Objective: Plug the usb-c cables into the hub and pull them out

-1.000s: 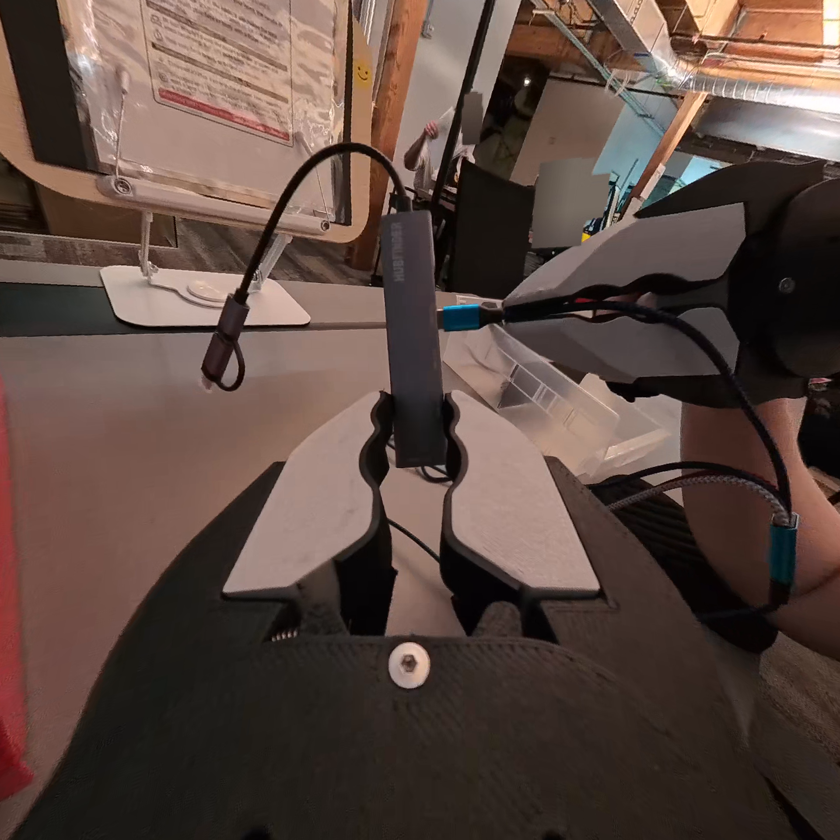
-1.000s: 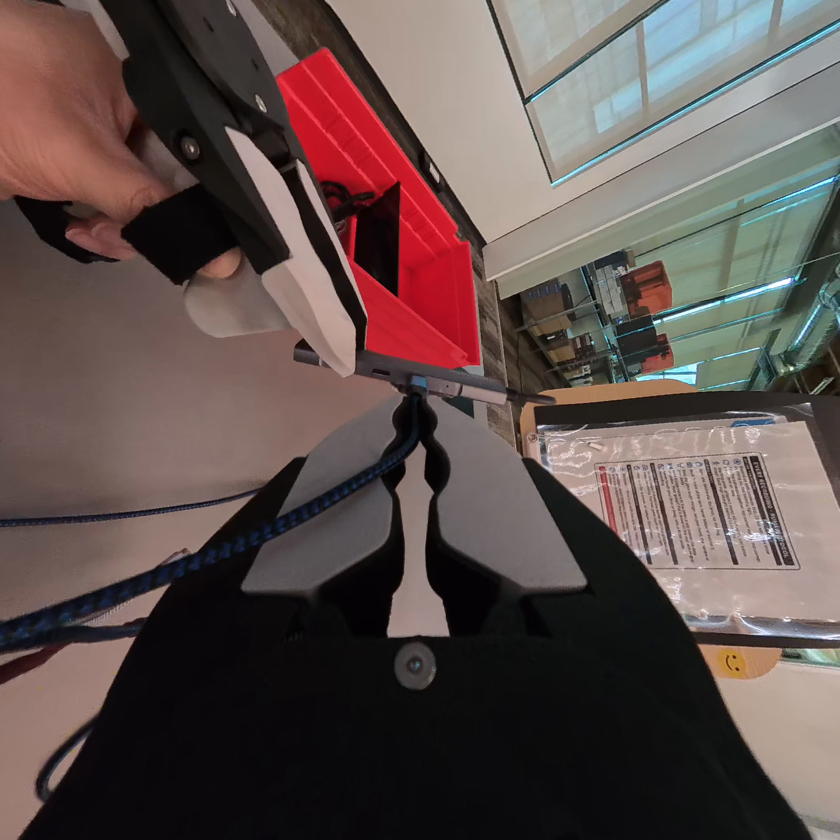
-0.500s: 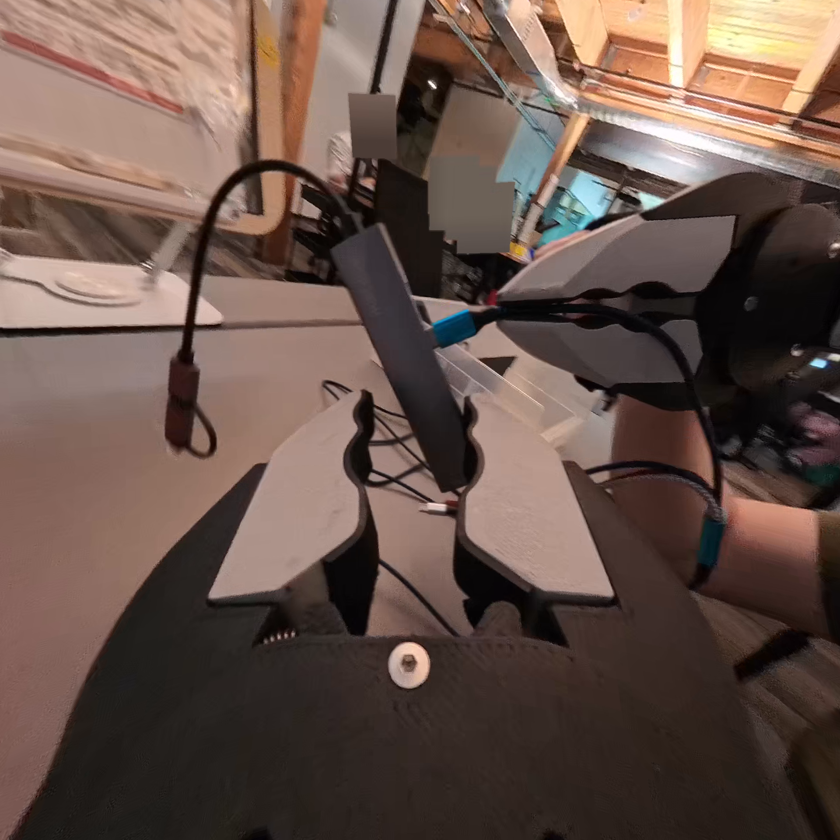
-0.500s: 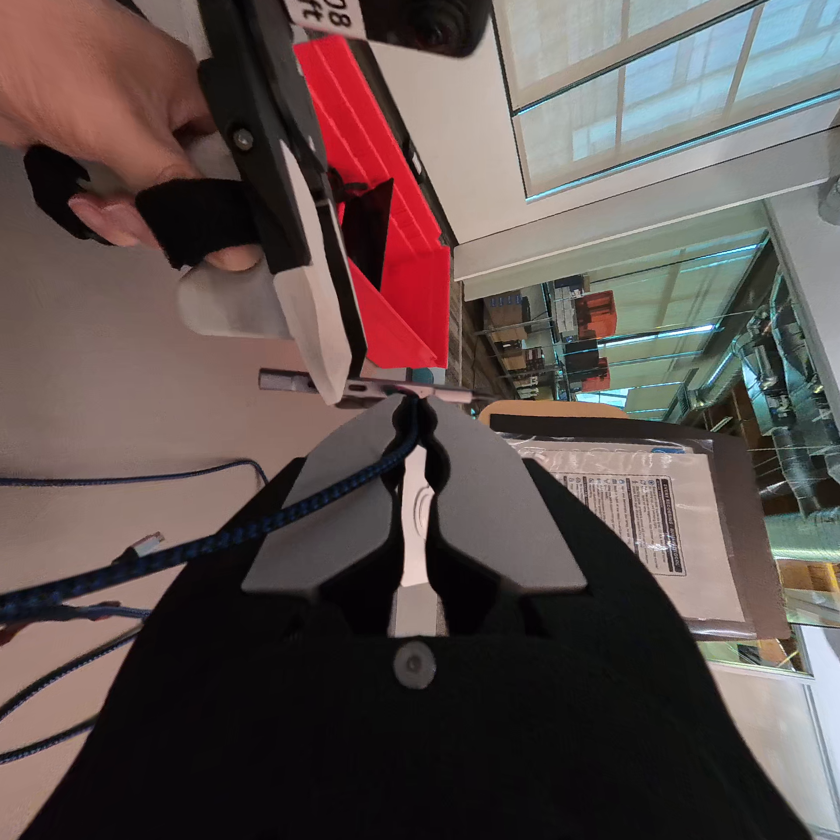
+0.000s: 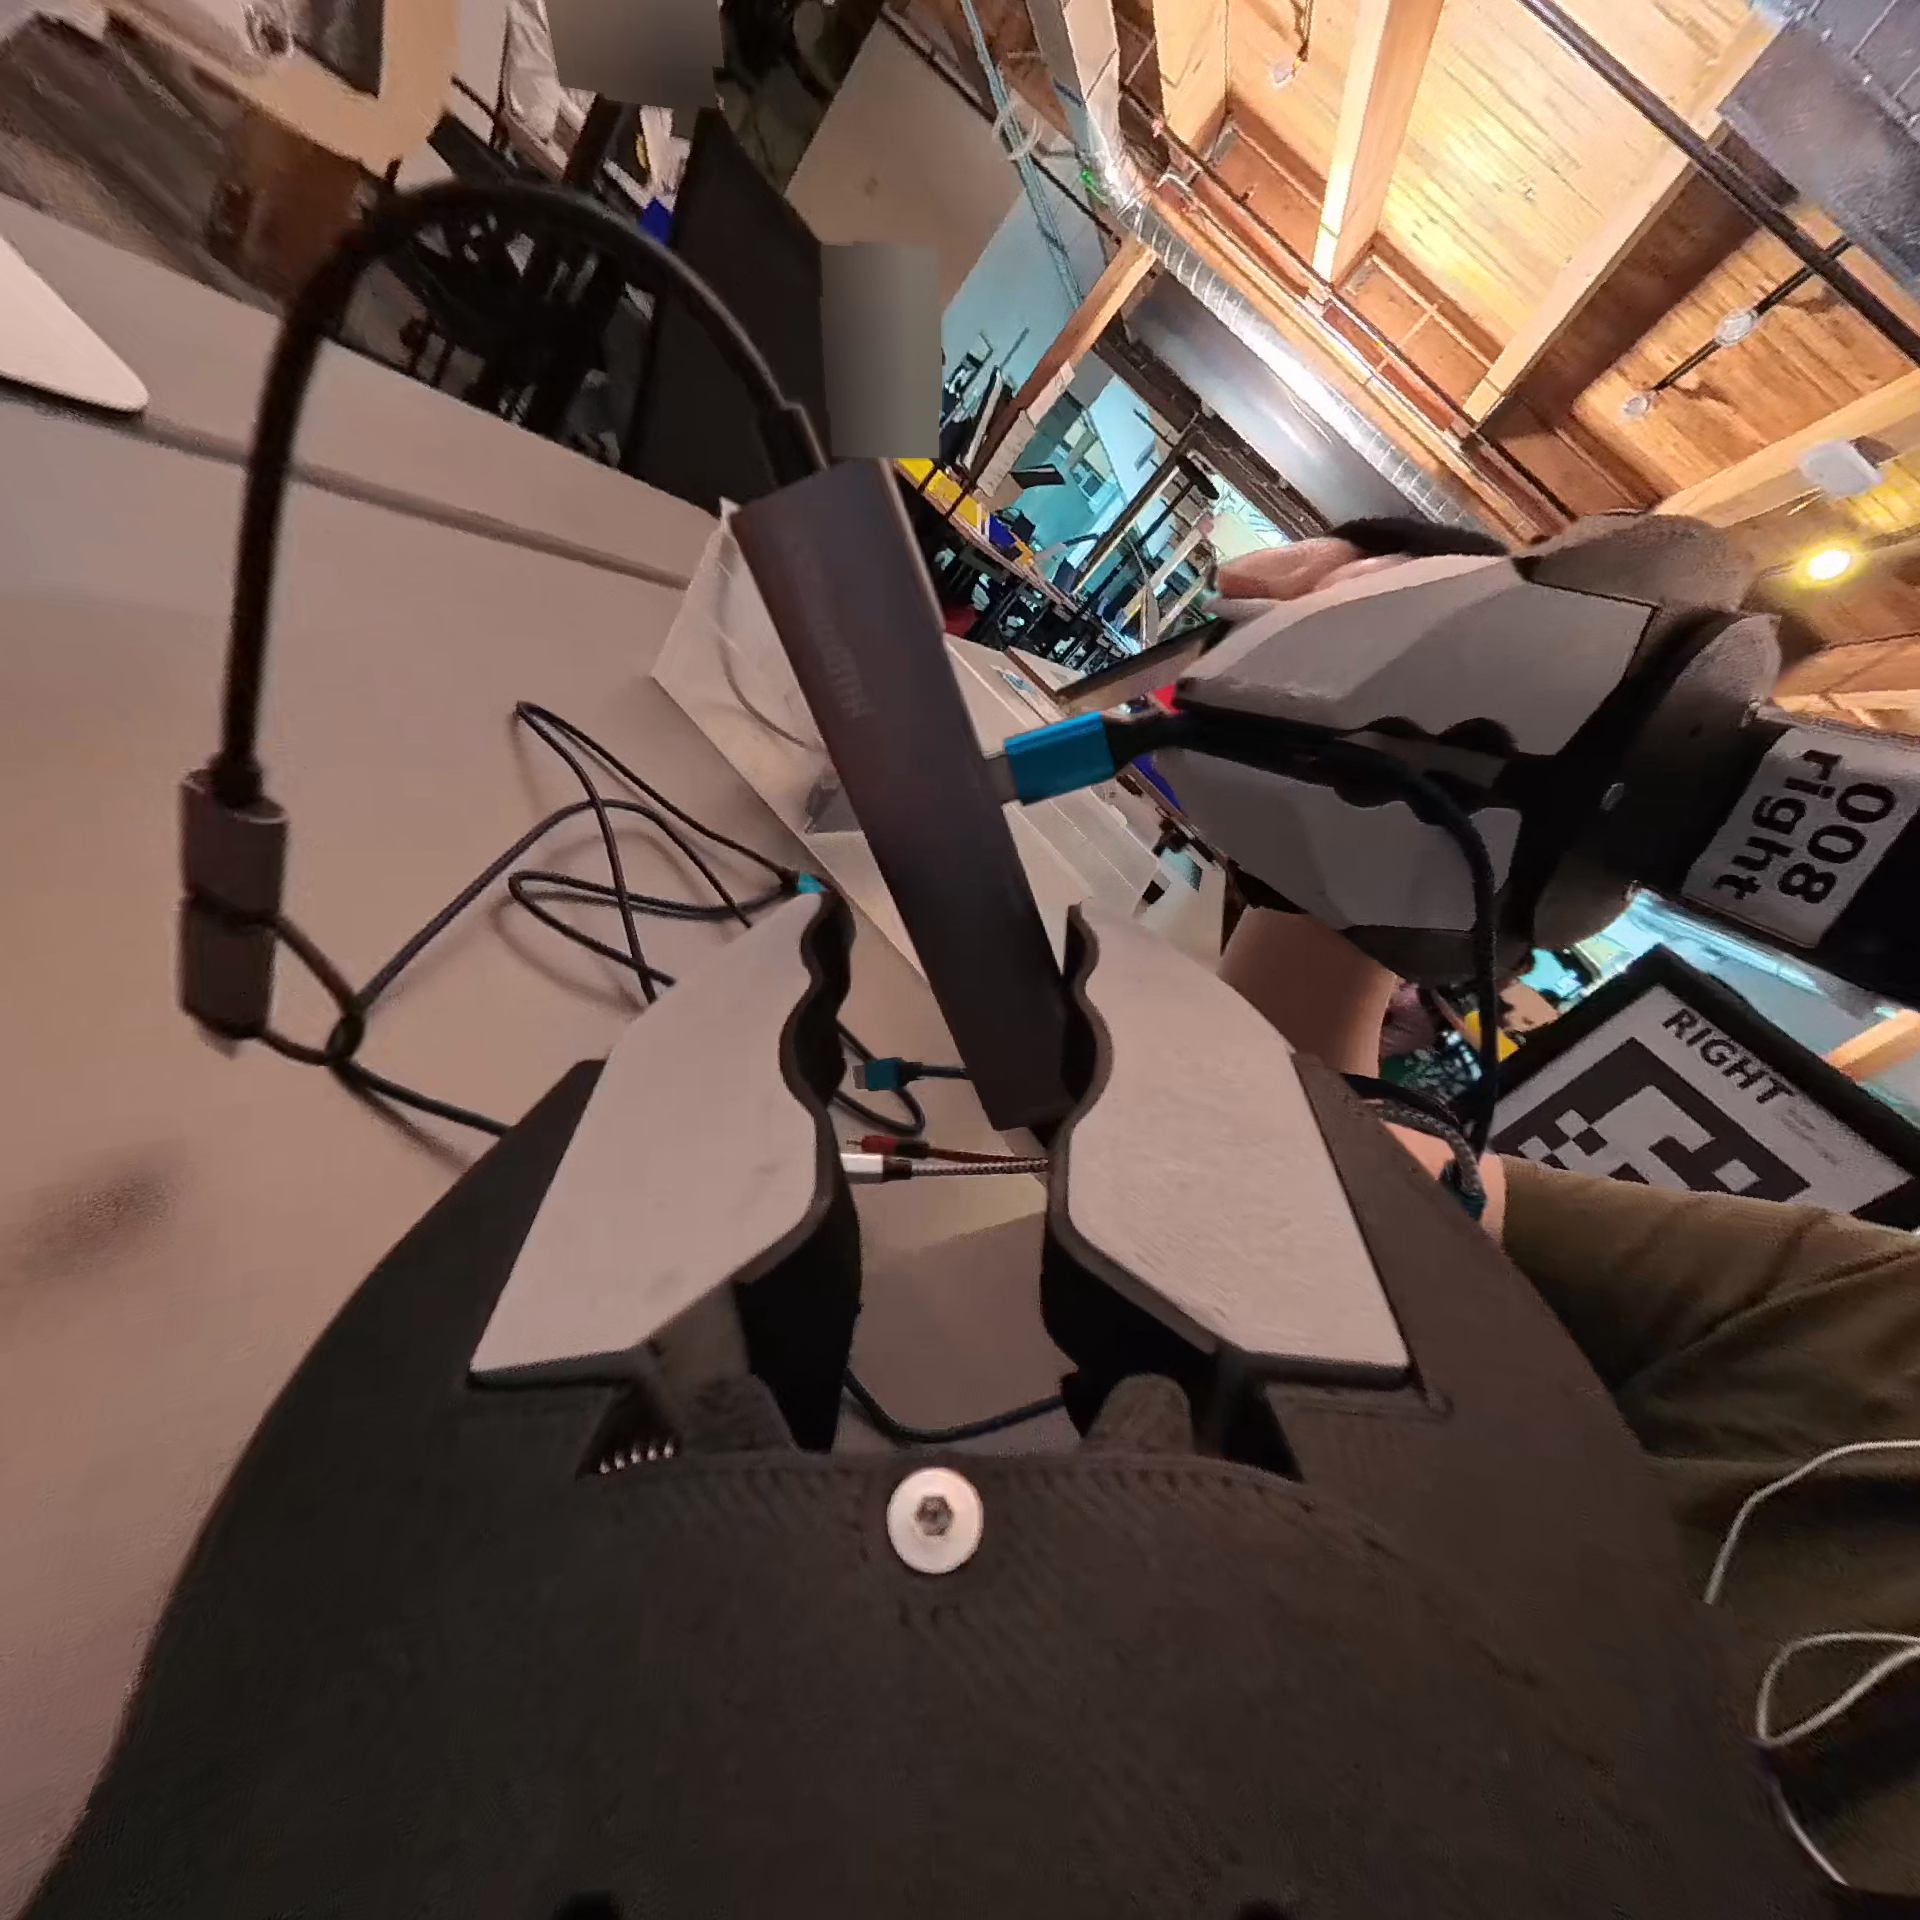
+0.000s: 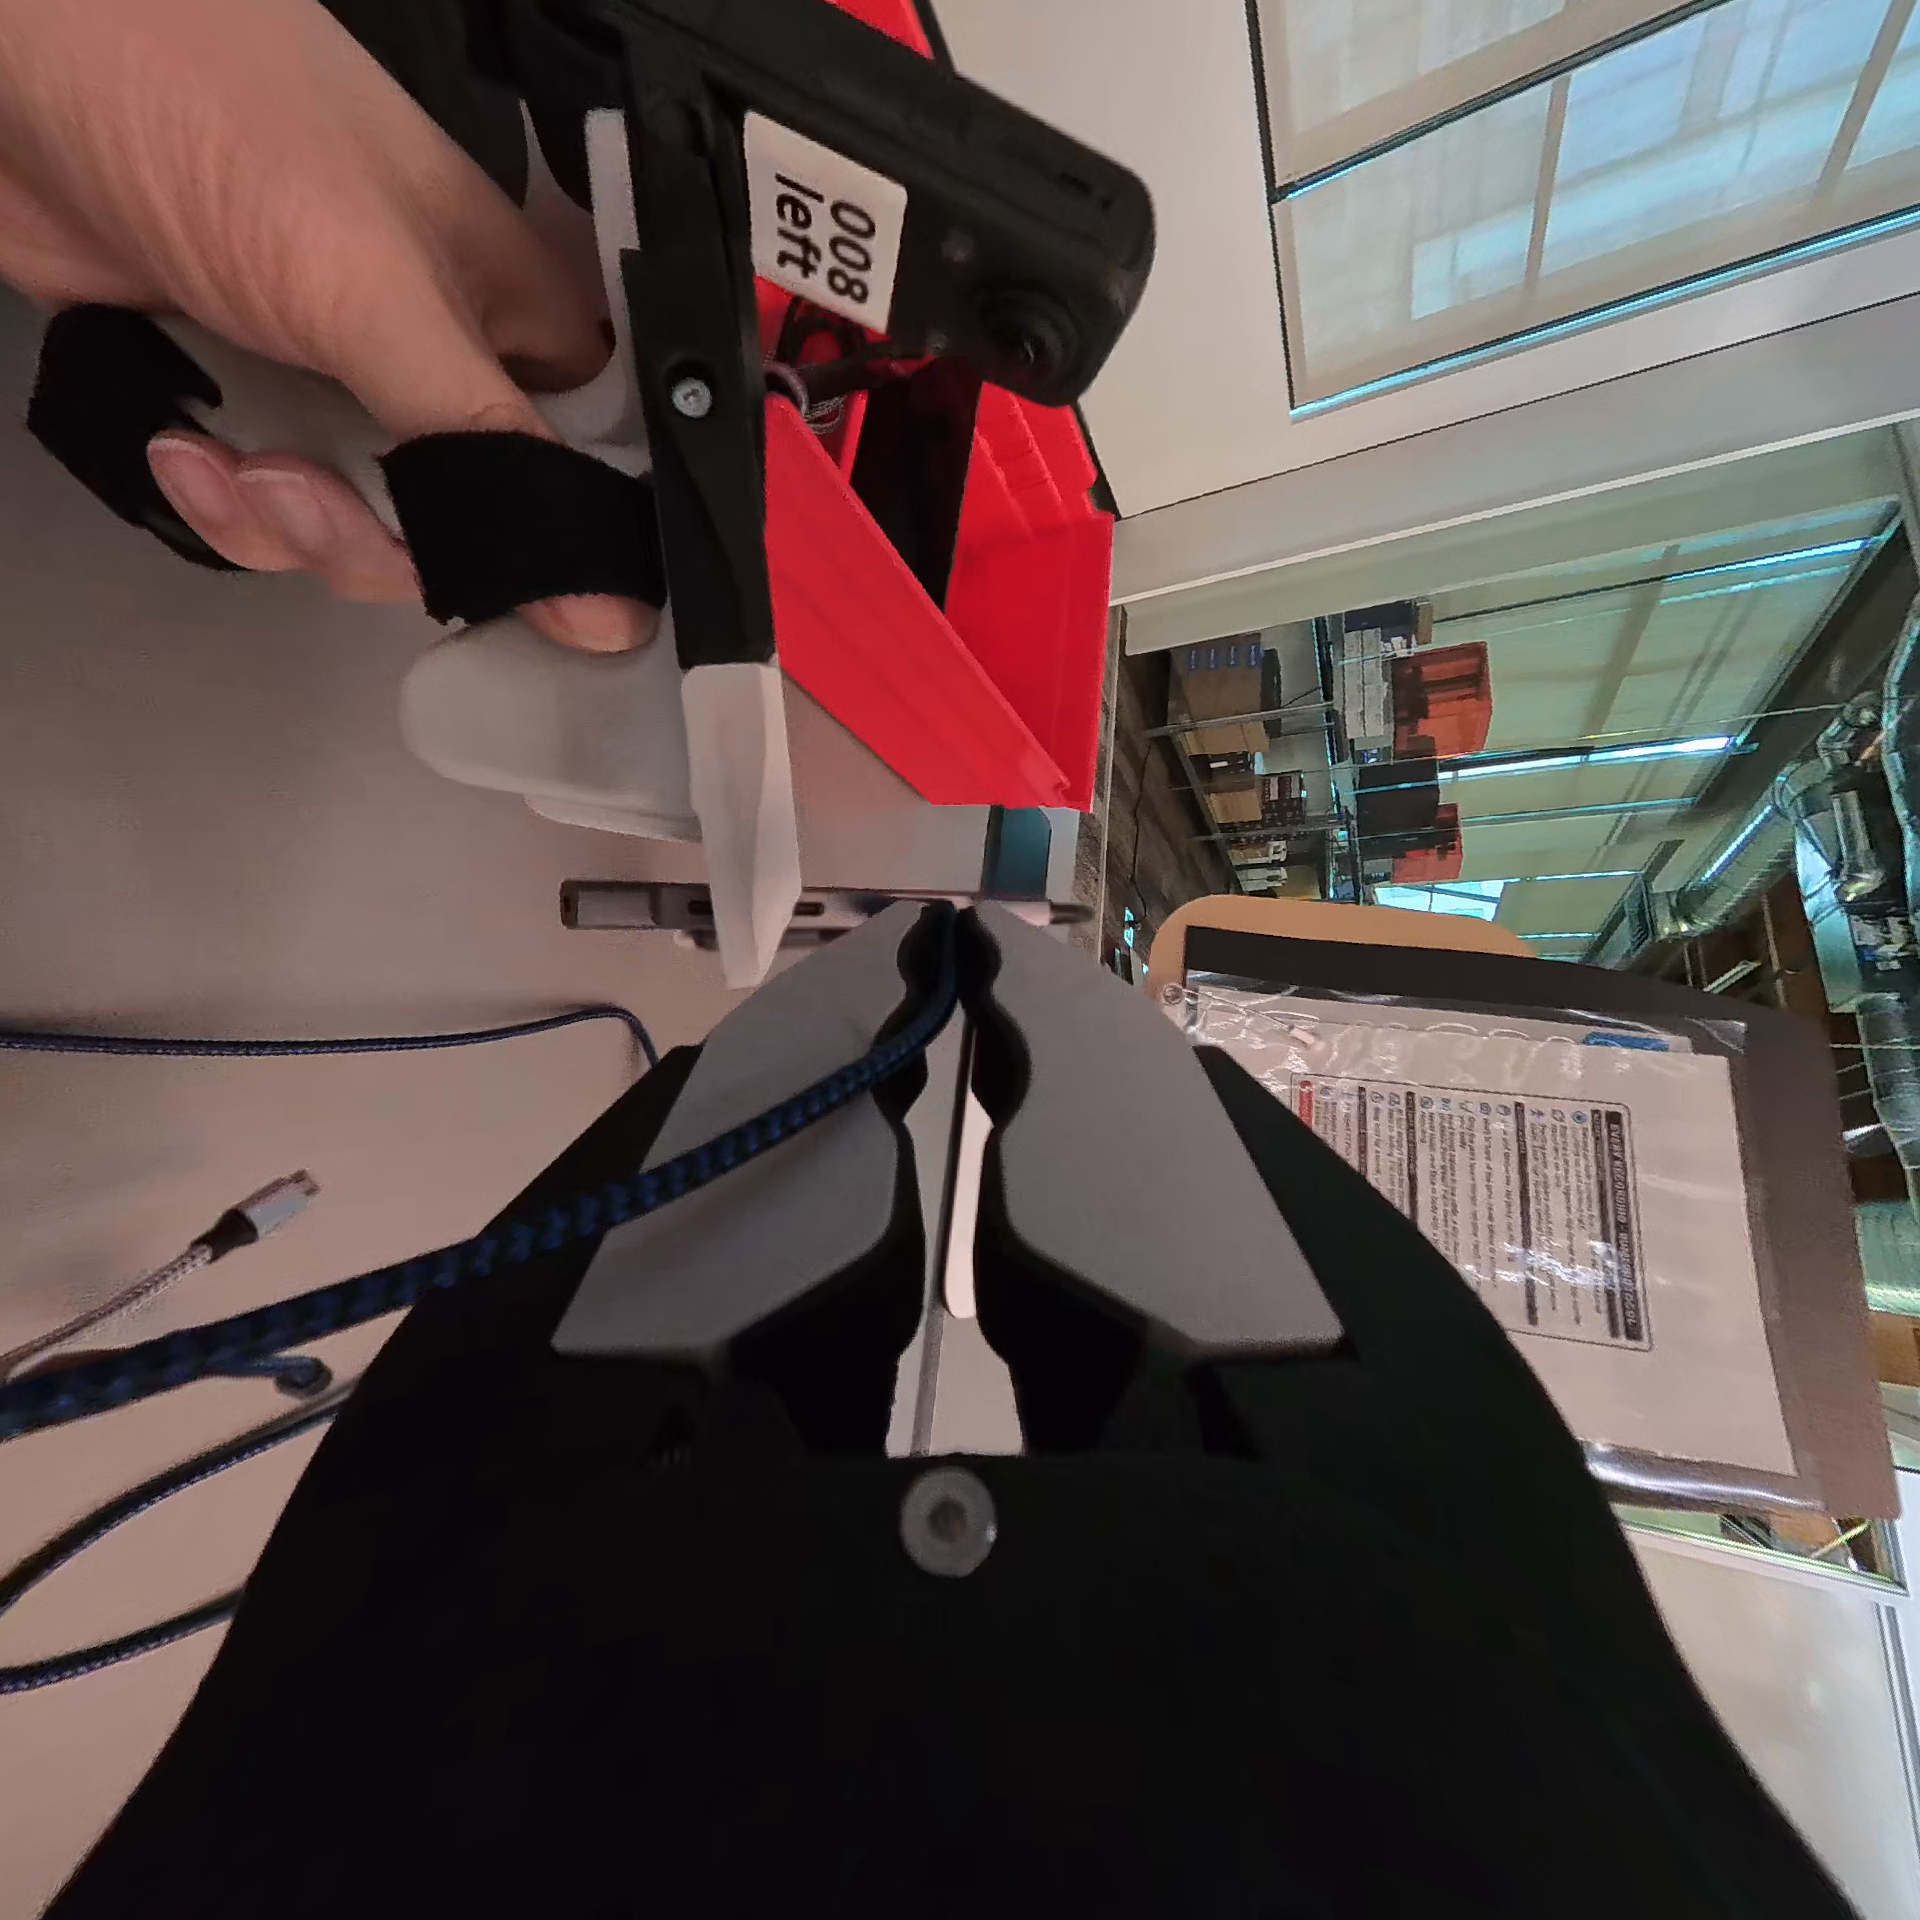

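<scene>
Left tool (image 5: 945,997) now spread, hub (image 5: 914,790) tilted against one finger, right tool (image 6: 951,920) pinching blue-plugged cable (image 5: 1060,762), red bin (image 6: 935,644) only rightward.

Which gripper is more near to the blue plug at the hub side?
Right. The right gripper is shut on the cable just behind the blue plug. The left gripper is open, farther down, around the hub's lower end.

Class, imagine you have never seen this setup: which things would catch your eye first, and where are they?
First, the dark hub tilted in mid-air at the centre of the left wrist view, leaning against one finger of the open left gripper. Next, the bright blue plug at the hub's side, its cable pinched in the right gripper. Last, the red bin on the table behind the left gripper.
</scene>
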`<state>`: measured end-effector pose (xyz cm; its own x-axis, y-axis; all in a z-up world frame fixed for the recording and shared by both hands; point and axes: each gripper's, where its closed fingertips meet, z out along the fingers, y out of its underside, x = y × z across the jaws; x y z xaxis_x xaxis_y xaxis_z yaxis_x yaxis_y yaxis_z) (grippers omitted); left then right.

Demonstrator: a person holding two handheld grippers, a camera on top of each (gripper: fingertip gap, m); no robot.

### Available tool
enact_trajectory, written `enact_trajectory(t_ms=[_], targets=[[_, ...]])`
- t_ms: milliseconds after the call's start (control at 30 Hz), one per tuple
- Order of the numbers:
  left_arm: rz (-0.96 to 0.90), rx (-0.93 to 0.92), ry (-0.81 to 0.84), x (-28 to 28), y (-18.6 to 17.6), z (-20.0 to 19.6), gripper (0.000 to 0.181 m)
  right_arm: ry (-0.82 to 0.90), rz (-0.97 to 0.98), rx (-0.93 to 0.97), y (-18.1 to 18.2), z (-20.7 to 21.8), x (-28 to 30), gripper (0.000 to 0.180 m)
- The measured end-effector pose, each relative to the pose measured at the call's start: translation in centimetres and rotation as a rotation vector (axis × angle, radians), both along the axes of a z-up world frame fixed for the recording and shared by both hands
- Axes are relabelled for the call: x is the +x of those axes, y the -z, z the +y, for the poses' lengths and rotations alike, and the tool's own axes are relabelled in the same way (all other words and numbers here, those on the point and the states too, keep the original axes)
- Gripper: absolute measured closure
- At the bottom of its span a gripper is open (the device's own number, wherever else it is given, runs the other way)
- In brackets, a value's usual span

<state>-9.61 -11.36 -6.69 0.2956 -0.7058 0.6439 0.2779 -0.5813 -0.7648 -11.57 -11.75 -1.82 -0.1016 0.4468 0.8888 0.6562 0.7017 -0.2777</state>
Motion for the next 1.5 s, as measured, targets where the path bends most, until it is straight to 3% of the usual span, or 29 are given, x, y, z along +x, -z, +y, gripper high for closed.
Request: enact_trajectory(t_ms=[133, 200, 267, 433, 867, 1500], targets=[[0.050, -0.052, 0.018, 0.2, 1.4, 0.1, 0.136, -0.015, 0.021, 0.004, -0.3, -0.2, -0.3, 0.176], [0.057, -0.044, 0.035, 0.5, 1.8, 0.0, 0.152, -0.020, 0.028, -0.016, -0.4, -0.5, -0.2, 0.177], [0.036, -0.038, 0.027, 0.6, 1.6, 0.2, 0.156, 0.001, 0.008, -0.034, -0.1, 0.0, 0.2, 0.176], [0.150, -0.036, 0.011, 0.9, 2.9, 0.4, 0.156, -0.081, -0.016, -0.112, 0.8, -0.7, 0.7, 0.176], [0.321, -0.056, 0.032, 0.5, 5.1, -0.1, 0.156, -0.163, -0.162, -0.065, 3.9, -0.8, 0.8, 0.176], [0.379, -0.113, 0.078, -0.3, 6.0, -0.9, 0.156, -0.220, -0.214, -0.051, 5.5, -1.1, 0.4, 0.176]])
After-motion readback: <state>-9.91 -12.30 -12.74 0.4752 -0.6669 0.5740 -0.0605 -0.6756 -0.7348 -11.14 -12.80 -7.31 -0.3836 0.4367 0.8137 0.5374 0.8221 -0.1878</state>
